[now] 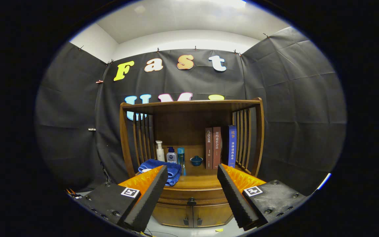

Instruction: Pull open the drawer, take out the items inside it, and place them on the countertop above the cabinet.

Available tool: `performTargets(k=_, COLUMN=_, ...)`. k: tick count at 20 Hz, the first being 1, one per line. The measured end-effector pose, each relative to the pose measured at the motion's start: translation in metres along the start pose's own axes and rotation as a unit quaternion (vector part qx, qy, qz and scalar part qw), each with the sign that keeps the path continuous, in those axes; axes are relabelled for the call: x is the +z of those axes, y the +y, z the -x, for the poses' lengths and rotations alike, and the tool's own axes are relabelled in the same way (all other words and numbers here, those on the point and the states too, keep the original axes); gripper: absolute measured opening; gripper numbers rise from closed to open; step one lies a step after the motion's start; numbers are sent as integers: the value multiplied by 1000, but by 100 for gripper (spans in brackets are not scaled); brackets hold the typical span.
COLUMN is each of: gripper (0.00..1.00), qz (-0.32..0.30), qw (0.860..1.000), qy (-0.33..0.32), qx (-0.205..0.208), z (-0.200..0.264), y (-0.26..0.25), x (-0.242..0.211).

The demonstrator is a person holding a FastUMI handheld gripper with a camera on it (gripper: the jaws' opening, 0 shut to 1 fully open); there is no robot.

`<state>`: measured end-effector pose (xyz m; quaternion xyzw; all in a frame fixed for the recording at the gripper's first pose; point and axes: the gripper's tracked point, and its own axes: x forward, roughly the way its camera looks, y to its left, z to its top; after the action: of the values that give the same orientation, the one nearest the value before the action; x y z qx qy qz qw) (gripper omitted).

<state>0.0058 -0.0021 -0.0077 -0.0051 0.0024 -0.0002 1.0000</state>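
Observation:
A wooden cabinet (pixel 192 197) with slatted sides stands ahead of me against the booth wall. Its drawer (pixel 192 195) sits closed under the countertop (pixel 194 181), with a small dark knob (pixel 191 201) at its middle. My gripper (pixel 192 171) is open, fingers wide apart, held back from the cabinet with nothing between them. The knob lies between and beyond the fingertips, lower than them. What the drawer holds is hidden.
On the countertop lie a blue towel (pixel 163 169) at the left, a white pump bottle (pixel 159 151), a second bottle (pixel 171 156), a slim teal bottle (pixel 181 157), a small teal lidded pot (pixel 196 160) and three upright books (pixel 220 147). Two lower doors (pixel 192 215) sit under the drawer.

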Motion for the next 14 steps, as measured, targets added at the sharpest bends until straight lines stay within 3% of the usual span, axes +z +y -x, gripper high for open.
performTargets(k=14, gripper=99, qz=2, qw=1000, qy=26, qx=-7, z=-16, y=0, x=-40)
